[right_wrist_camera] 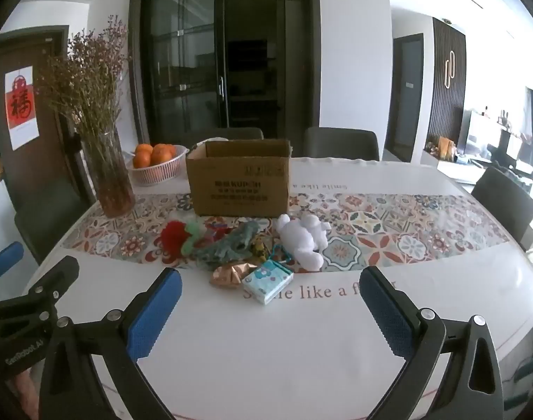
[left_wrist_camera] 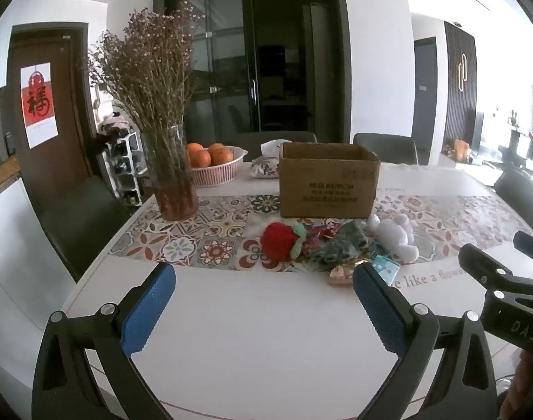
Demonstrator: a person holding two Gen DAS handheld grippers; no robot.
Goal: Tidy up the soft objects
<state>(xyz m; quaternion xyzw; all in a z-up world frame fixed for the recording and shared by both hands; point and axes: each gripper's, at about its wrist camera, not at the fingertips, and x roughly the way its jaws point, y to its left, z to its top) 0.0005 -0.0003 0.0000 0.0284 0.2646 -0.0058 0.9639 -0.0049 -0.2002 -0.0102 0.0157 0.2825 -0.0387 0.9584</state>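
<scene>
A heap of soft things lies on the patterned runner in front of an open cardboard box. In it are a red strawberry plush, a grey-green plush, a white plush animal, a light blue tissue pack and a crumpled copper-coloured piece. My left gripper hangs open over the bare white tabletop, short of the heap. My right gripper is open too, and between its blue pads the tissue pack shows, farther off.
A glass vase of dried flowers stands at the left of the table. Behind it is a pink basket of oranges. Dark chairs ring the table. A floral pouch lies behind the box.
</scene>
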